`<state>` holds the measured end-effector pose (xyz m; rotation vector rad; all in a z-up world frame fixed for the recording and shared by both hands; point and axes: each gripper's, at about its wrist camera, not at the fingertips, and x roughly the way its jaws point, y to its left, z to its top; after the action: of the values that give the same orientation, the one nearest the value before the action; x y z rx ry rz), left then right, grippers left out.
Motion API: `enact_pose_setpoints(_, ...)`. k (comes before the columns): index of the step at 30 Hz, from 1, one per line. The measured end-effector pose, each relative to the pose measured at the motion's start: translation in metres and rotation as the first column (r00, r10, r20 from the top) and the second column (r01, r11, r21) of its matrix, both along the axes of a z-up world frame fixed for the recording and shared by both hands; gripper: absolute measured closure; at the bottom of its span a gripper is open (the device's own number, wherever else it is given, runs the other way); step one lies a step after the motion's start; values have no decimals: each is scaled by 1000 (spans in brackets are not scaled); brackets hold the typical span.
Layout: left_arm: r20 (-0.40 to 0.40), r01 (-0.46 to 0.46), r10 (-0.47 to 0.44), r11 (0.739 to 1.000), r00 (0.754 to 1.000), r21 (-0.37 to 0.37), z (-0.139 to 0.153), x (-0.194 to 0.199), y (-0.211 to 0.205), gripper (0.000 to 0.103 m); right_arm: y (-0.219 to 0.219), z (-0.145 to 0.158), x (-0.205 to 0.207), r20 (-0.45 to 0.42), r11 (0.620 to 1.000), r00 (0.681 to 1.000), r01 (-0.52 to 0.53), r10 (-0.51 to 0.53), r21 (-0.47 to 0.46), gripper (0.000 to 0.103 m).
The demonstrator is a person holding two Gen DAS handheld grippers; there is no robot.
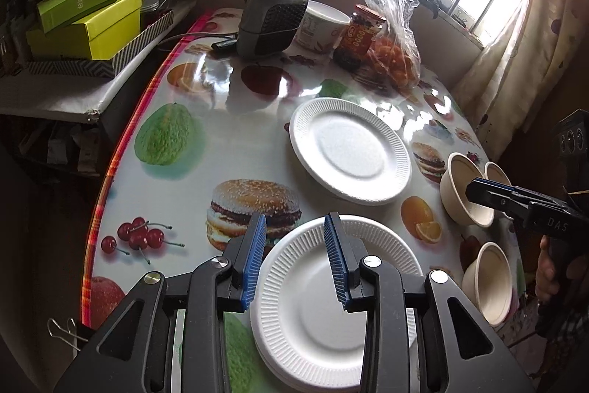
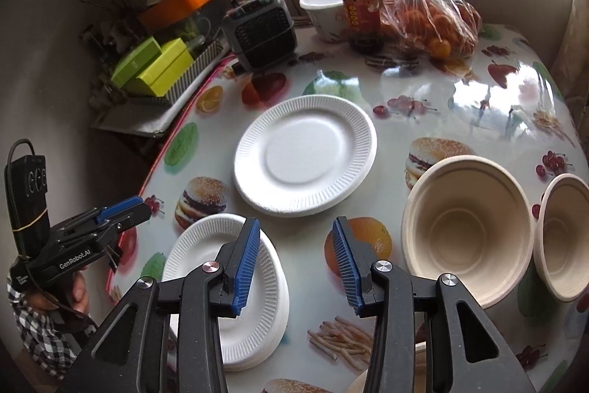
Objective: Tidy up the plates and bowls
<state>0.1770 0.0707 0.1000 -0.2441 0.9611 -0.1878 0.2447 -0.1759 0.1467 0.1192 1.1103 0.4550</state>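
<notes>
Glossy fruit-and-burger print table by a barred window, cluttered at the far end. Readable text: "GenRobot.AI" on the left gripper body in the right wrist view, "DAS" on the right gripper body in the left wrist view; red-lidded jar label has writing, too small to read. Plate count: one single white foam plate mid-table, plus a stack of white foam plates at the near left edge, at least three rims visible, exact count unclear. Bowl count: three beige bowls seen from the left wrist, two side by side and touching, a third nearer and apart from them. Other items: one grey heater, one white cup, one clear bag of oranges, two green boxes on the side shelf. Both grippers partly open, nothing between the blue pads. Left hangs over the plate stack, right over bare table between the stack and the bowls. Person's checked sleeve visible behind the left gripper.
</notes>
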Motion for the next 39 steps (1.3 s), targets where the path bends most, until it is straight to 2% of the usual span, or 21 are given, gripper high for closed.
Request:
enact_pose_setpoints(5, 28, 0, 0, 1000, 1000, 8, 15, 24, -3, 69, -6, 17, 22, 33, 1000, 999, 14, -14, -2, 61)
enact_pose_setpoints(9, -6, 8, -8, 1000, 1000, -8, 10, 50, -7, 69, -11, 13, 45, 17, 999, 999, 44, -44, -7, 61)
enact_pose_setpoints(14, -46, 10, -11, 1000, 999, -25, -1, 77, -11, 69, -16, -2, 73, -18, 997, 998, 66, -67, -28, 61)
enact_pose_setpoints(23, -136, -12, 5, 999, 991, -52, -34, 112, -11, 69, -25, -48, 111, -128, 994, 986, 111, -110, -4, 61)
enact_pose_setpoints(27, -163, -23, 6, 995, 987, -100, -44, 123, -9, 69, -18, -65, 119, -162, 995, 982, 93, -95, -18, 61)
enact_pose_setpoints(34, -199, -36, 15, 994, 980, -99, -58, 135, -9, 69, -14, -83, 127, -195, 996, 977, 86, -89, -28, 61)
enact_pose_setpoints(39, -219, -42, 20, 995, 976, -93, -65, 139, -10, 69, -13, -88, 129, -206, 996, 975, 77, -82, -34, 66)
